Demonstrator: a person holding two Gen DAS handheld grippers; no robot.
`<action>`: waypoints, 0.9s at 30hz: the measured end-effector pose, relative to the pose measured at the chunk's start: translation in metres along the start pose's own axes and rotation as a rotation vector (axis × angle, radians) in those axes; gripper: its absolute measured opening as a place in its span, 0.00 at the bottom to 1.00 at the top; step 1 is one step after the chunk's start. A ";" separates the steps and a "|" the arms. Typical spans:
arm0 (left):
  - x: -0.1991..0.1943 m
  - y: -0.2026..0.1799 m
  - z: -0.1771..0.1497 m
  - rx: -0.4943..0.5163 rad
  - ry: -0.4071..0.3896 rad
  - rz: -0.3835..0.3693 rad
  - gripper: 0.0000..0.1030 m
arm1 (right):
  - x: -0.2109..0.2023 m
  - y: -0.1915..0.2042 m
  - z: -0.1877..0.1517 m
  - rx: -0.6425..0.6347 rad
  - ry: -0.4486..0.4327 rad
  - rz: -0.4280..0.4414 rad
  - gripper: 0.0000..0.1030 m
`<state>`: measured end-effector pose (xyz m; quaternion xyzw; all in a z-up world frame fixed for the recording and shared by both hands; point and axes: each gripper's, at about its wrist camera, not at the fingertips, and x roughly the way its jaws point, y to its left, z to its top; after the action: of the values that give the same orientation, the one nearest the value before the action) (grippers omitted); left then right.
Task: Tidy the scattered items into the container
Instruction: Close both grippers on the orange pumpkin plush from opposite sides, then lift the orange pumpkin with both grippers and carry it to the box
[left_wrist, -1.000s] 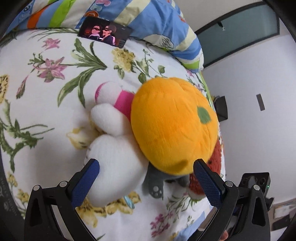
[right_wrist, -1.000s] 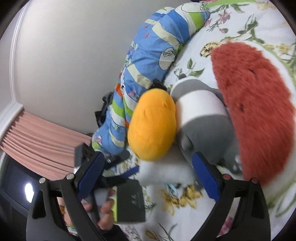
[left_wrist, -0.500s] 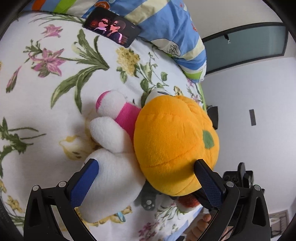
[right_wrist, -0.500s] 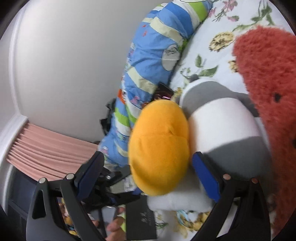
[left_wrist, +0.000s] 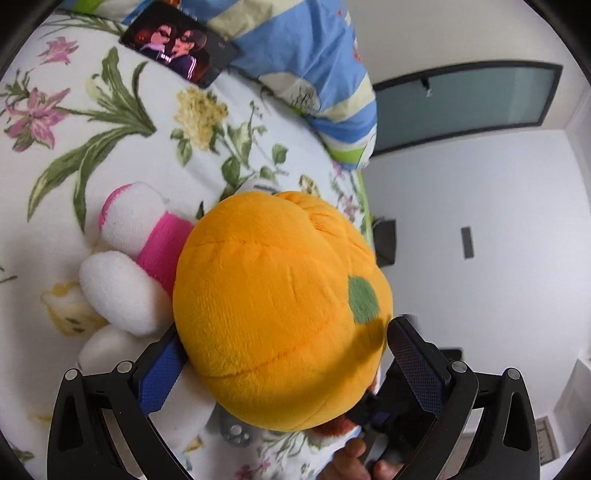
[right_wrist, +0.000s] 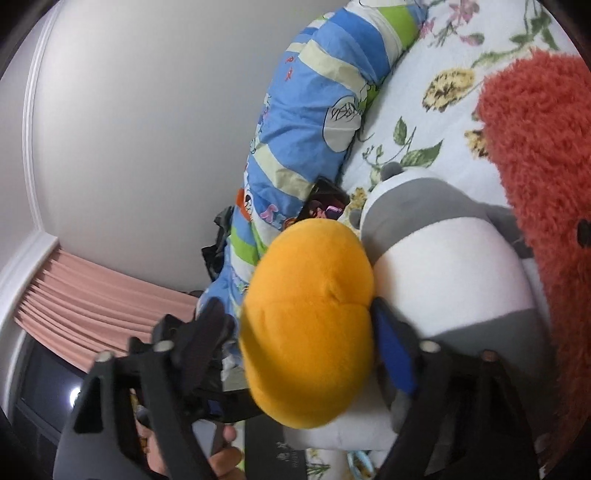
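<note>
- Closest, left gripper with fingers pressed onto both flanks of the orange plush, pinching it.
- Likewise right gripper, blue pads squeezing the same orange plush from its own side.
- Just beyond, lying on the floral bed: white-and-pink plush touching the orange one, grey-and-white plush beside it, red fuzzy plush further right.
- Farther off, dark photo card against the striped blue pillow.
</note>
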<state>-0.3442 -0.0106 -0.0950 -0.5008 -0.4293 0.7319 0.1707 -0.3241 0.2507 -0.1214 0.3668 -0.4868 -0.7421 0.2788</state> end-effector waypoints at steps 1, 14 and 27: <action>-0.001 -0.001 -0.002 0.012 -0.020 -0.003 0.98 | -0.002 -0.003 -0.001 0.002 -0.013 0.000 0.57; -0.026 -0.009 -0.027 0.126 -0.080 0.005 0.77 | -0.025 0.012 -0.019 -0.024 -0.071 -0.010 0.51; -0.091 -0.020 -0.056 0.173 -0.137 -0.057 0.77 | -0.050 0.073 -0.042 -0.107 -0.072 0.008 0.51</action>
<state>-0.2582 -0.0351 -0.0324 -0.4206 -0.3891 0.7937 0.2042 -0.2570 0.2409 -0.0509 0.3224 -0.4577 -0.7787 0.2832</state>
